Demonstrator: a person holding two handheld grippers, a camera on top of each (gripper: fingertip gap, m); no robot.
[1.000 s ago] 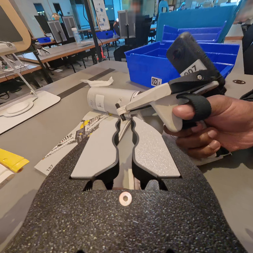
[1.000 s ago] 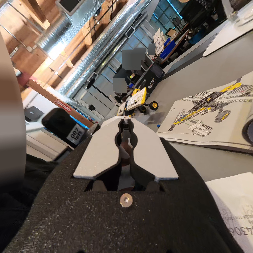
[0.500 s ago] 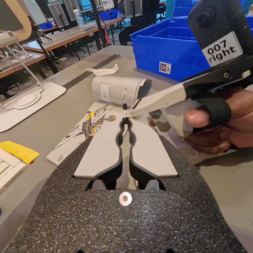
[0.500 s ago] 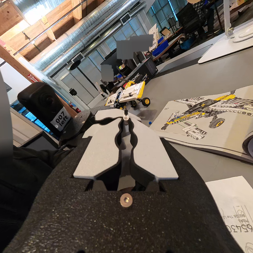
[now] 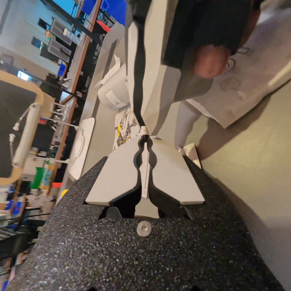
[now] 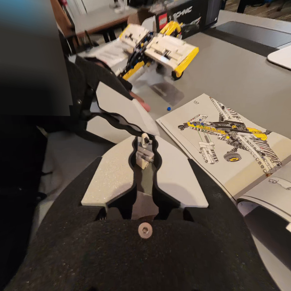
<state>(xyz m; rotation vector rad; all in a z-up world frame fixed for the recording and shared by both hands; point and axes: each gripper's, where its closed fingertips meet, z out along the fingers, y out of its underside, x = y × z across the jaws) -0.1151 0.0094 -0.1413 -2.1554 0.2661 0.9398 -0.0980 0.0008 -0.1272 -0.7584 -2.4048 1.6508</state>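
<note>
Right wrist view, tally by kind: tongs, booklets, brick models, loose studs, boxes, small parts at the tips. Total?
Tongs: 2 (left tongs, right tongs)
Open booklet: 1
Brick model: 1
Blue stud: 1
Dark box: 1
Small white part with black axle: 1
Total: 7

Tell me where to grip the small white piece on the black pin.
Probably across its round sides, coming in opposite the left gripper. The white piece is a short sleeve on the pin, projecting just past the left gripper's shut fingertips, so only its sides are free.
</note>
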